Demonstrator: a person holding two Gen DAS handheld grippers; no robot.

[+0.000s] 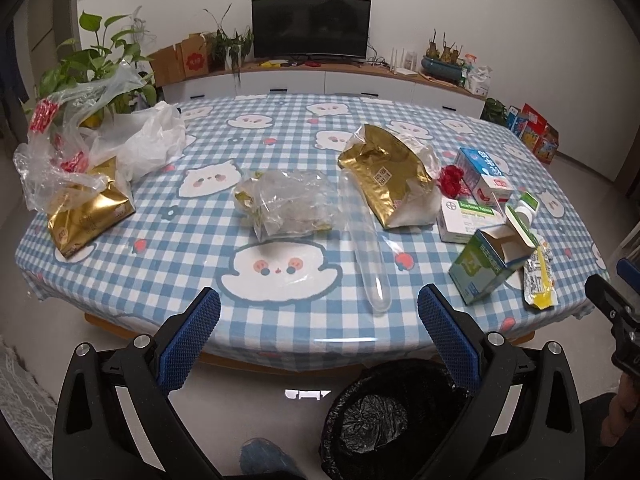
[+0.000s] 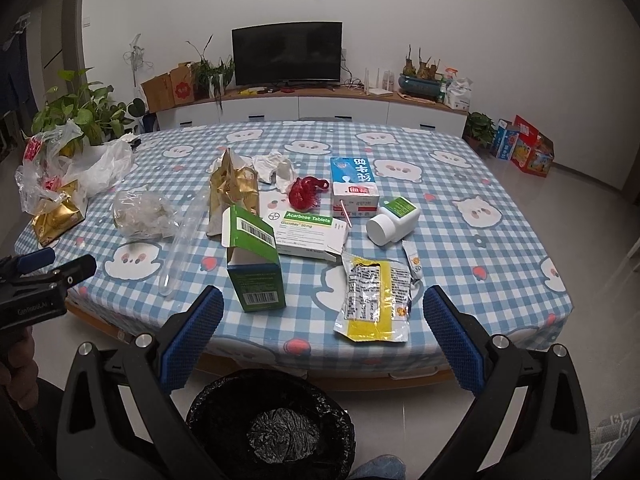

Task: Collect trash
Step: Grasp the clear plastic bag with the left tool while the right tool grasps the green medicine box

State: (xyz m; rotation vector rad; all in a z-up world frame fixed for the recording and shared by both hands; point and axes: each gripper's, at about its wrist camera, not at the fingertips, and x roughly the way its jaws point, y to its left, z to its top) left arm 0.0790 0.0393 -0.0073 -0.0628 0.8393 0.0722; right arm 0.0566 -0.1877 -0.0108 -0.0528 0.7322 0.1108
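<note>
Both grippers, left and right, hung short of the table with jaws spread wide and empty, above the black-lined bin on the floor. All the trash lay on the table. The risks looked plain: the clear tube could roll from a pinch, the open green box might crush or tip, and the flat sachet near the edge could slide off and miss the bin.

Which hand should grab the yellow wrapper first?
Probably the right gripper: open, with the yellow wrapper lying just ahead at the table's near edge. From the left gripper, it lies far off to the side.
</note>
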